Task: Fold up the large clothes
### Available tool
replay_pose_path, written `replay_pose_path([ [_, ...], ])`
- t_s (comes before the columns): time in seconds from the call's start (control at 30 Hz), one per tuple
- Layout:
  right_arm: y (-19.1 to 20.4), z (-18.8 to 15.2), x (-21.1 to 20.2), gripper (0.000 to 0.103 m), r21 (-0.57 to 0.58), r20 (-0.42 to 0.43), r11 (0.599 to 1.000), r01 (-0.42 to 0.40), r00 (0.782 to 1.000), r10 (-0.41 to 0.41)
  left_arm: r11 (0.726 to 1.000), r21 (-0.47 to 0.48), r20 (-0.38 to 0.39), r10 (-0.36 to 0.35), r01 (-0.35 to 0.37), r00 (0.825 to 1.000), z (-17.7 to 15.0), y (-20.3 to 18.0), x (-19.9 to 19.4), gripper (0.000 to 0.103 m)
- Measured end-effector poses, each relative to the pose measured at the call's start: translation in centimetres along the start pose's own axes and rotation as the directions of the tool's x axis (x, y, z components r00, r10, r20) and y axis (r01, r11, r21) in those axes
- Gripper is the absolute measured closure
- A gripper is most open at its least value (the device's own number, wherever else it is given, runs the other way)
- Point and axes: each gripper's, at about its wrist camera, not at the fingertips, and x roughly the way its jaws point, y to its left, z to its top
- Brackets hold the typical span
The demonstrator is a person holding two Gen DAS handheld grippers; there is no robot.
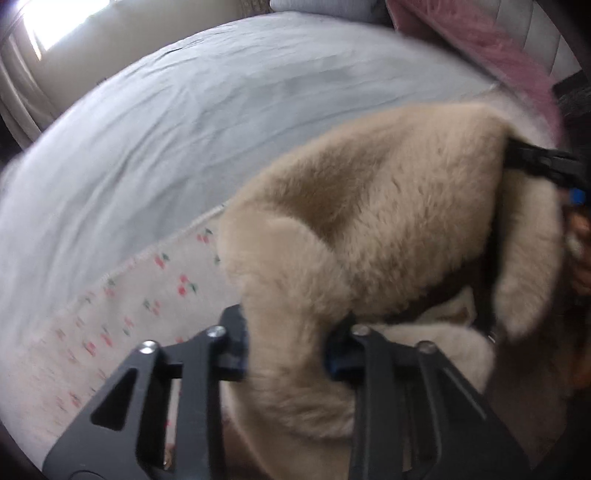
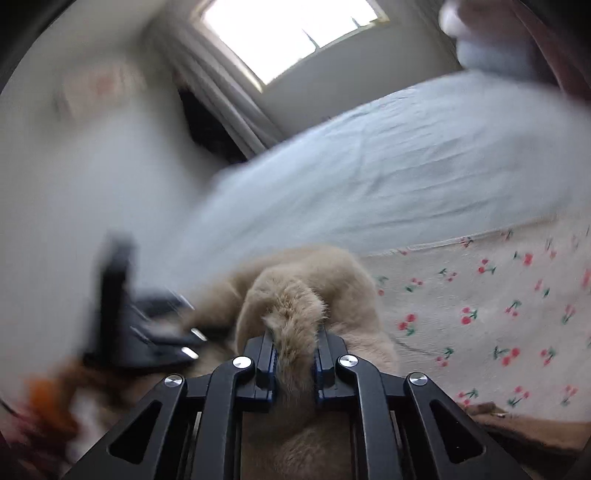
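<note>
- Fluffy beige fleece garment, bunched in a thick mound at the near edge of a bed; lying partly on a cream blanket printed with red cherries, pale blue sheet beyond.
- No tidy fold visible anywhere: fabric rumpled, humped and doubled over itself. Judged early in the fold, with spreading flat and all folding proper left to do.
- Long axis hard to name in this heap; in the left wrist view, bulk running from lower centre up toward the right. Collar, sleeves and hem not distinguishable.
- Left gripper pinching a thick roll of the fleece between its jaws, pointing steeply down.
- Right gripper clamped nearly together on a narrow tuft of the same fleece, pile spilling out above the pads.
- Farther out: pink fuzzy throw at the bed's far right, curtains and a bright window behind. Heavy motion blur at the edges.
</note>
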Motion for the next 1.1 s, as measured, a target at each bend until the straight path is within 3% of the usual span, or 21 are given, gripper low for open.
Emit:
replay_pose_path([
  [0.07, -1.5, 0.1, 0.2, 0.091, 0.09, -0.001, 0.996, -0.002, 1.0, 0.002, 0.99, -0.08, 0.064, -0.115, 0.119, 0.991, -1.3, 0.8, -2.1, 0.079],
  [0.13, -3.0, -0.3, 1.0, 0.092, 0.182, -0.015, 0.983, 0.01, 1.0, -0.007, 0.95, -0.159, 0.146, -0.245, 0.267, 0.958, -3.0, 2.0, -4.2, 0.08],
  [0.2, -3.7, -0.5, 1.5, 0.092, 0.238, -0.018, 0.971, -0.01, 1.0, 0.014, 0.852, -0.253, 0.265, -0.396, 0.459, 0.879, -4.7, 3.5, -5.5, 0.081],
  [0.23, -3.7, -0.5, 1.6, 0.092, 0.248, -0.018, 0.969, -0.018, 1.0, 0.023, 0.79, -0.296, 0.335, -0.441, 0.537, 0.833, -5.4, 4.4, -6.0, 0.081],
  [0.27, -3.7, -0.5, 1.7, 0.092, 0.255, -0.015, 0.966, -0.029, 0.999, 0.034, 0.744, -0.336, 0.385, -0.451, 0.578, 0.805, -5.7, 5.3, -5.8, 0.082],
  [0.3, -3.9, -0.6, 1.8, 0.092, 0.277, -0.016, 0.96, -0.045, 0.999, 0.051, 0.709, -0.388, 0.419, -0.433, 0.589, 0.798, -6.2, 6.3, -5.3, 0.082],
  [0.33, -4.2, -0.7, 1.9, 0.092, 0.301, -0.017, 0.952, -0.059, 0.998, 0.067, 0.679, -0.441, 0.434, -0.41, 0.586, 0.802, -6.3, 6.9, -4.2, 0.082],
  [0.37, -4.7, -0.8, 2.0, 0.092, 0.323, -0.015, 0.944, -0.074, 0.996, 0.083, 0.597, -0.515, 0.455, -0.418, 0.615, 0.786, -6.6, 7.7, -2.4, 0.082],
  [0.4, -5.1, -0.9, 2.1, 0.092, 0.354, -0.014, 0.93, -0.095, 0.994, 0.107, 0.507, -0.559, 0.481, -0.446, 0.656, 0.755, -6.9, 7.8, -0.9, 0.083],
  [0.43, -5.5, -0.9, 2.0, 0.092, 0.379, -0.007, 0.918, -0.119, 0.991, 0.131, 0.44, -0.582, 0.514, -0.453, 0.684, 0.728, -7.4, 8.0, 0.0, 0.083],
  [0.47, -6.0, -0.9, 2.0, 0.092, 0.405, 0.002, 0.904, -0.139, 0.988, 0.151, 0.425, -0.594, 0.525, -0.438, 0.683, 0.73, -7.7, 8.1, 0.5, 0.083],
  [0.5, -6.5, -1.0, 2.1, 0.092, 0.435, 0.011, 0.887, -0.157, 0.986, 0.169, 0.424, -0.615, 0.526, -0.408, 0.665, 0.746, -7.9, 8.2, 1.1, 0.082],
  [0.57, -6.8, -1.2, 2.6, 0.092, 0.452, 0.004, 0.882, -0.133, 0.989, 0.147, 0.377, -0.682, 0.506, -0.376, 0.627, 0.777, -8.3, 8.3, 2.7, 0.081],
  [0.6, -6.7, -1.2, 2.9, 0.092, 0.447, 0.001, 0.887, -0.115, 0.992, 0.128, 0.429, -0.692, 0.473, -0.337, 0.58, 0.814, -7.8, 7.8, 2.9, 0.075],
  [0.63, -6.4, -1.2, 3.0, 0.092, 0.434, -0.005, 0.897, -0.089, 0.995, 0.101, 0.499, -0.687, 0.44, -0.293, 0.528, 0.849, -7.2, 7.0, 2.4, 0.071],
  [0.7, -5.7, -1.1, 2.9, 0.089, 0.401, -0.004, 0.914, -0.056, 0.998, 0.063, 0.645, -0.661, 0.363, -0.172, 0.383, 0.916, -5.3, 4.9, 0.7, 0.052],
  [0.73, -5.3, -1.0, 2.8, 0.087, 0.387, -0.003, 0.921, -0.041, 0.999, 0.046, 0.676, -0.655, 0.341, -0.135, 0.338, 0.93, -4.7, 4.3, 0.2, 0.049],
  [0.83, -3.9, -0.3, 2.4, 0.071, 0.313, -0.036, 0.949, 0.043, 0.999, -0.034, 0.751, -0.598, 0.349, -0.069, 0.279, 0.935, -3.6, 2.1, -2.4, 0.041],
  [0.9, -2.2, 0.3, 1.6, 0.055, 0.231, -0.053, 0.965, 0.124, 0.992, -0.115, 0.816, -0.55, 0.36, 0.042, 0.176, 0.932, -3.4, 0.4, -4.8, 0.033],
  [1.0, 0.6, 1.0, 0.2, 0.05, 0.092, -0.051, 0.972, 0.217, 0.976, -0.213, 0.884, -0.464, 0.386, 0.145, 0.056, 0.911, -3.2, -1.8, -7.2, 0.033],
  [1.1, 3.3, 1.0, -0.8, 0.05, -0.019, -0.048, 0.976, 0.216, 0.975, -0.217, 0.921, -0.386, 0.373, 0.111, 0.046, 0.921, -2.9, -2.1, -6.5, 0.038],
])
